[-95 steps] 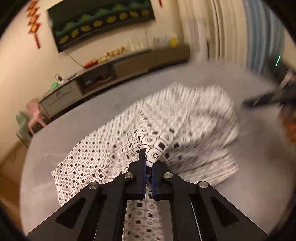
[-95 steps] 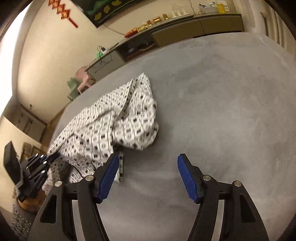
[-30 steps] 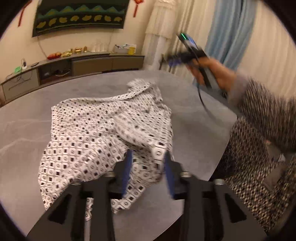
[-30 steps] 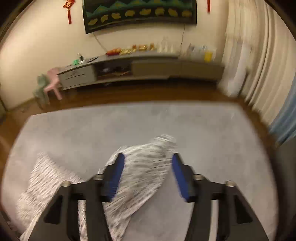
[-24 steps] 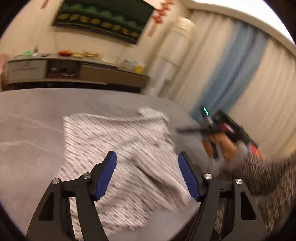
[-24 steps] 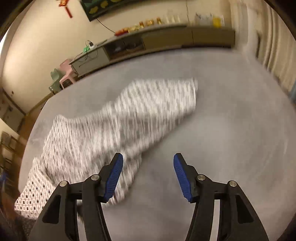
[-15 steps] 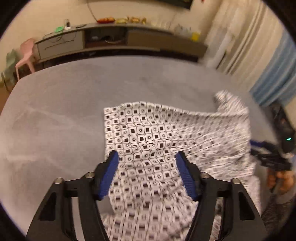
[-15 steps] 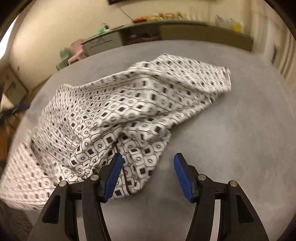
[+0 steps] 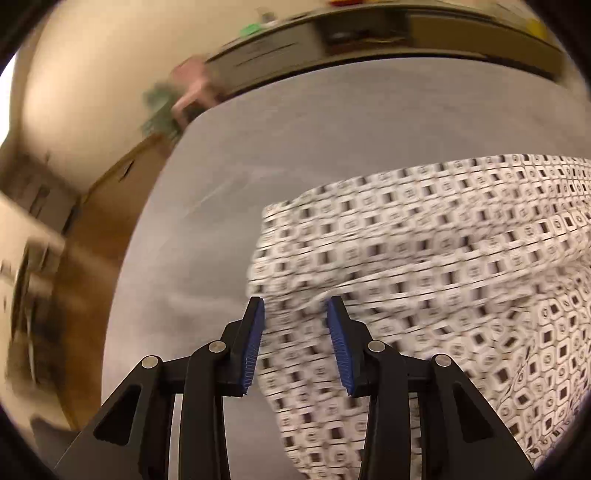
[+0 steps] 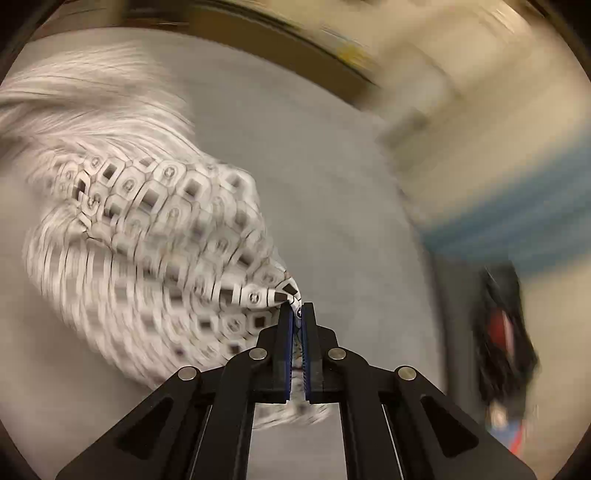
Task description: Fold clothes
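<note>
Patterned garment (image 9: pixel 443 266), white with black squares, lies crumpled on the grey counter (image 9: pixel 332 129); both views are motion-blurred. Left gripper (image 9: pixel 295 343) points down at the garment's left edge, its blue-padded fingers (image 9: pixel 253 347) part-spread and closing, with a fold of cloth between them; the pads are not yet pressing on it. Right gripper (image 10: pixel 296 332) has its fingers (image 10: pixel 285 339) pressed together, pinching a corner of the garment (image 10: pixel 155 236), cloth showing in the thin slit between the pads and trailing below them. From that pinch the fabric stretches away to the left across the counter (image 10: pixel 332 184). Background is blurred: a low cabinet (image 9: pixel 369 29) along the wall, a blue curtain (image 10: pixel 517 206) at right.
</note>
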`<action>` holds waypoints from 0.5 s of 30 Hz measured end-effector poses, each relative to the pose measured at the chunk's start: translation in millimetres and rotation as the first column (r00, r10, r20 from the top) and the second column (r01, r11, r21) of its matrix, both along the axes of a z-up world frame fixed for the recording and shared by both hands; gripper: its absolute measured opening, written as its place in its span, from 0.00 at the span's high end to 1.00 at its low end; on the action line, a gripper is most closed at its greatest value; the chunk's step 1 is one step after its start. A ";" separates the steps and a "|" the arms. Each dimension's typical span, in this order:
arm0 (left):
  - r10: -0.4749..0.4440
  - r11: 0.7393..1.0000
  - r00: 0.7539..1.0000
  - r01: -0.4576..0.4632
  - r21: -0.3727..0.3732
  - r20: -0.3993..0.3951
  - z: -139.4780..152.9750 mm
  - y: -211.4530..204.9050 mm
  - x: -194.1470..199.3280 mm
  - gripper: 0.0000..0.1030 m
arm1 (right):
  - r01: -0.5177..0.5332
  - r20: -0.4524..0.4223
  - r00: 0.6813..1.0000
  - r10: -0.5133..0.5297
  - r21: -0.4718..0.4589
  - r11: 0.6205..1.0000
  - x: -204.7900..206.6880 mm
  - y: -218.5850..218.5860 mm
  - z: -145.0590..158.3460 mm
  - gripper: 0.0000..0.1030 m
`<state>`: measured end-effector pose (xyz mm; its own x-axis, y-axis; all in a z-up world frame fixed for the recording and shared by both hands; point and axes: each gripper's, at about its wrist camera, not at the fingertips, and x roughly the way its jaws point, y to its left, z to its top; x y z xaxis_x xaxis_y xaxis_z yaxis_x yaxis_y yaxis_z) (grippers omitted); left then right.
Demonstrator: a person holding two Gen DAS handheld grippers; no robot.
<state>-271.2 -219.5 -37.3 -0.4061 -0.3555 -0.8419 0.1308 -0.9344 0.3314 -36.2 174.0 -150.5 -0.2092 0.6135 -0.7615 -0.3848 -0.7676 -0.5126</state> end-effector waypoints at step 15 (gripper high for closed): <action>-0.292 0.912 0.953 0.302 0.279 -0.078 19.9 21.4 75.9 0.63 | -0.057 -0.185 0.983 -0.010 -0.355 0.933 14.5 -26.8 -7.5 0.58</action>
